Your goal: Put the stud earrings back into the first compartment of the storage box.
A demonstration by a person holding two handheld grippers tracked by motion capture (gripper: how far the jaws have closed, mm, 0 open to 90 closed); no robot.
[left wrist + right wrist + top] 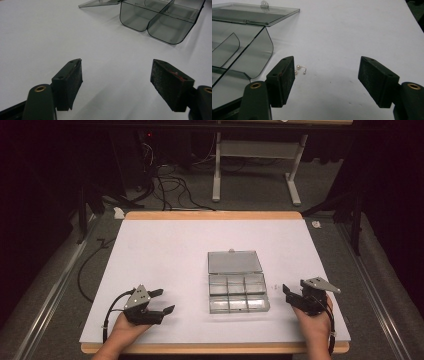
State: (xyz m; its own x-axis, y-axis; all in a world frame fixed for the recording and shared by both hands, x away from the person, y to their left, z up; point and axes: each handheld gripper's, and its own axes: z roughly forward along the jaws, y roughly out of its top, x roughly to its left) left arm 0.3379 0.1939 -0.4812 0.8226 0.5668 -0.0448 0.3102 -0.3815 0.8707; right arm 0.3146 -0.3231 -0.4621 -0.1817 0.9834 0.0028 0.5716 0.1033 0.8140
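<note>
A clear box with 6 compartments sits on the white table, right of centre, its lid folded open flat on the far side. The compartments look bare in the high view.

The right gripper rests near the table's near right corner, just right of the box, jaws spread wide with nothing between them. In the right gripper view, small pearl earrings lie on the table just beyond its left jaw, between that jaw and the box wall, touching neither pad.

The left gripper rests near the near left corner, well apart from the box, jaws released and holding nothing; the left gripper view shows bare table between its pads.
</note>
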